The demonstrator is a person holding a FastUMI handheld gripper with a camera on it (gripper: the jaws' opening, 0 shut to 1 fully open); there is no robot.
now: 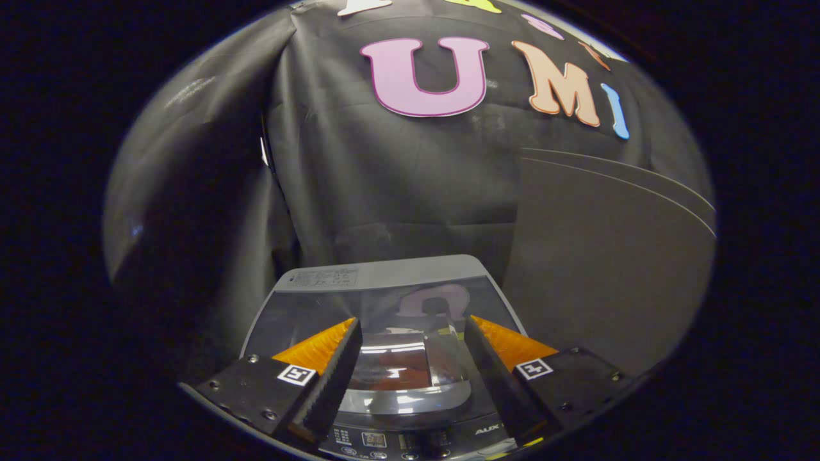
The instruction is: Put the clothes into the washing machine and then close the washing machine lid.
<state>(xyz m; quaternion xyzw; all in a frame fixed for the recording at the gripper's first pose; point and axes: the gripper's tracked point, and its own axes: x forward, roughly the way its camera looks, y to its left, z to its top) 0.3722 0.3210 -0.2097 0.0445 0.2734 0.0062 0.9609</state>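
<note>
The washing machine (378, 276) stands directly below and ahead of my fingers, seen from above. Its glass lid (301, 317) lies flat and closed, mirroring the booth wall. Through the glass between my fingers a reddish piece of clothing (398, 370) shows inside the drum. The control panel (397, 440) with buttons and a small display runs along the near edge under my fingertips. My gripper (410, 326) hovers above the lid, open, with nothing between its fingers.
Black cloth (397, 186) hangs as the booth wall behind the machine. A grey panel (602, 269) stands upright to the right of the machine.
</note>
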